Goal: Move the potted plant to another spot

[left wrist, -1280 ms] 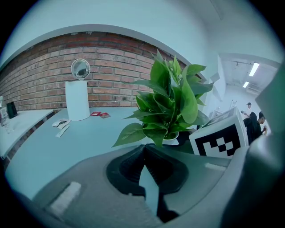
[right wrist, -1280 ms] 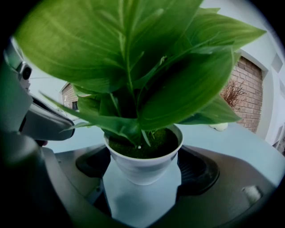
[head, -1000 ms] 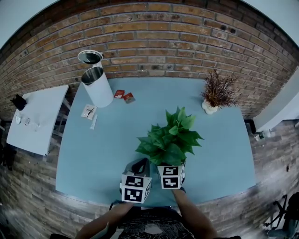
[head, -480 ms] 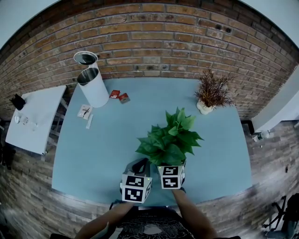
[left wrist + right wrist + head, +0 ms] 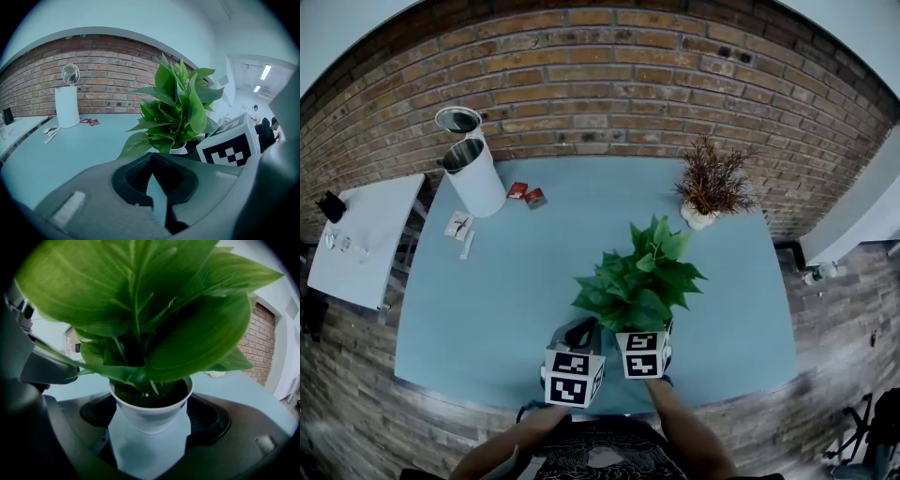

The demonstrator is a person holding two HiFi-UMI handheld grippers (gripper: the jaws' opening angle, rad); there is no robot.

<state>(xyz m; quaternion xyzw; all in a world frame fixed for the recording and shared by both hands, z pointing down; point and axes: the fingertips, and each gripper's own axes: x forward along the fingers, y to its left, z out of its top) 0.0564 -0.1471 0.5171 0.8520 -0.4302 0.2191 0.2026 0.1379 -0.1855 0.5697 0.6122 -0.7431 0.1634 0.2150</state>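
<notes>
Table point(image 5: 478, 300): blue, broad, backed by a brick wall.
Potted plant point(image 5: 639, 281): near the front edge, right of centre, upright, long axis vertical.
Right tongs point(image 5: 151, 420): clenched on the white pot point(image 5: 151, 405), one jaw each side, leaves directly above.
Left tongs point(image 5: 151, 174): pressed together on nothing, plant just to the right.
Nearer hand: right, probably carrying alone.

The blue worktop point(image 5: 534, 309) is standing against a brick wall point(image 5: 609, 84). A white bin point(image 5: 475, 180), lid up, is standing at its far left corner. Two red packets point(image 5: 526, 194) and some leaflets point(image 5: 457, 225) are lying beside the bin. A dried plant point(image 5: 710, 183) is standing far right. The potted plant point(image 5: 639, 281) is showing over the near part; contact with the worktop cannot be confirmed.
</notes>
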